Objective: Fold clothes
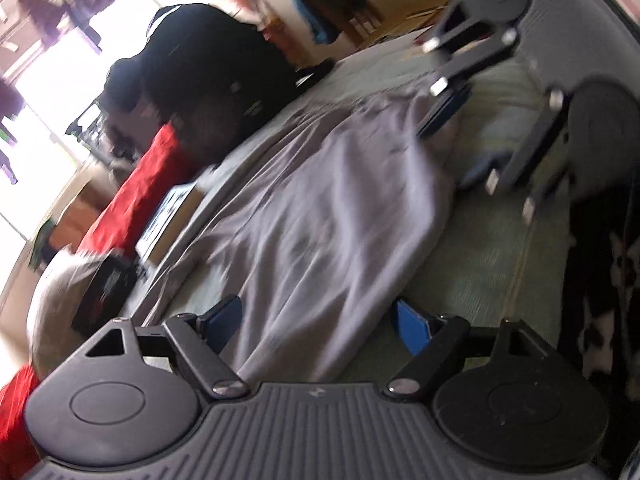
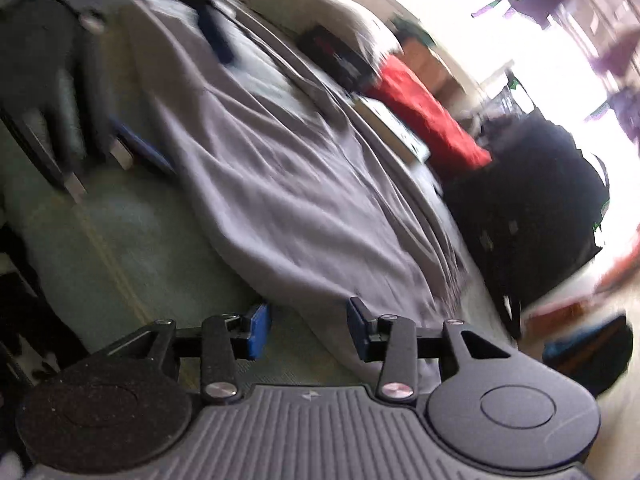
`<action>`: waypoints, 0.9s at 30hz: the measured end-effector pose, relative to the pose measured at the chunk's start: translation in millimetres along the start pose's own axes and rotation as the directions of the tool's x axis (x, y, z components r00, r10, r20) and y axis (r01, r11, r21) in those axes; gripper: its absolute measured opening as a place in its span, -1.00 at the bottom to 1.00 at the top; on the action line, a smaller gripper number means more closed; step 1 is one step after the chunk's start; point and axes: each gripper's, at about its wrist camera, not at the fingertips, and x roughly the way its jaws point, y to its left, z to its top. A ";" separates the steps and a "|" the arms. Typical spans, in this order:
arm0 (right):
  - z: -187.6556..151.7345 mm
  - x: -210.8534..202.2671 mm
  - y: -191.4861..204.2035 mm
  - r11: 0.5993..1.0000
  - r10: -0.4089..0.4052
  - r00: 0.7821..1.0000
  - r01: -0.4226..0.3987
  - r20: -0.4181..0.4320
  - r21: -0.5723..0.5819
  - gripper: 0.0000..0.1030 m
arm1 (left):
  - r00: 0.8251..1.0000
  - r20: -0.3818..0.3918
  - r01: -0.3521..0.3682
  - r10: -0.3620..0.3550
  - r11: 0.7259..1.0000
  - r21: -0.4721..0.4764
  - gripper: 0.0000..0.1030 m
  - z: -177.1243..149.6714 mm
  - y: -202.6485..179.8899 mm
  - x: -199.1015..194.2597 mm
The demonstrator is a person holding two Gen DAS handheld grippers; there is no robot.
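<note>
Two tools, left (image 1: 316, 326) and right (image 2: 308, 332), gape over grey cloth (image 1: 320, 208) on a pale-green bed (image 1: 480, 280); bright window (image 1: 52, 92) behind.

Pale green bed cover (image 1: 480, 280) under a rumpled grey garment (image 1: 320, 200), book (image 1: 172, 220) beside.

A grey-lilac garment (image 1: 320, 216) of soft, thin cloth lies spread out flat on a pale green surface (image 1: 480, 272). It is creased with long wrinkles running along its length. One edge is bunched into narrow folds, and its near end (image 2: 320, 280) lies rumpled and uneven.
</note>
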 end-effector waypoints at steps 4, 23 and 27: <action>4.8 2.6 11.1 0.996 -0.041 0.998 0.044 0.046 -0.076 0.18 | 1.000 0.024 0.003 -0.001 0.998 -0.057 0.60 10.3 2.4 9.2; 5.5 -4.1 6.3 0.935 -0.321 0.928 0.342 0.188 -0.093 0.32 | 0.986 0.081 -0.150 0.144 0.985 0.081 0.60 9.9 -19.3 9.0; 1.0 -1.3 7.2 0.942 -0.305 0.937 0.323 0.172 -0.087 0.23 | 0.974 0.077 -0.219 0.212 0.971 0.099 0.62 1.8 -18.5 12.4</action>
